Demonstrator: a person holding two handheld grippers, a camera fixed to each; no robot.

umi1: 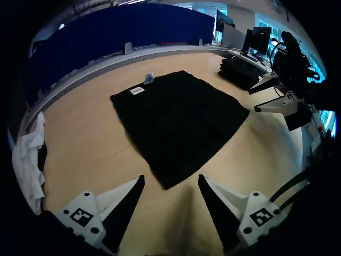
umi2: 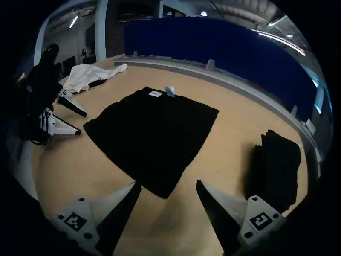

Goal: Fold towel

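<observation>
Black towel (umi1: 179, 123): one, spread flat and unfolded on the pale wooden table (umi1: 85, 141), with a white tag at its far edge.
Left gripper (umi1: 170, 176): fingers apart, empty, poised just short of a towel corner.
Right gripper (umi2: 168, 182): fingers apart, empty, likewise placed.
Stack of folded dark cloths (umi2: 275, 170): lying apart from the towel.
White cloth (umi2: 87, 74): heaped near the table edge.
Step, as judged: first fold not begun. The next move calls for each gripper to close on a corner and carry it across.
</observation>
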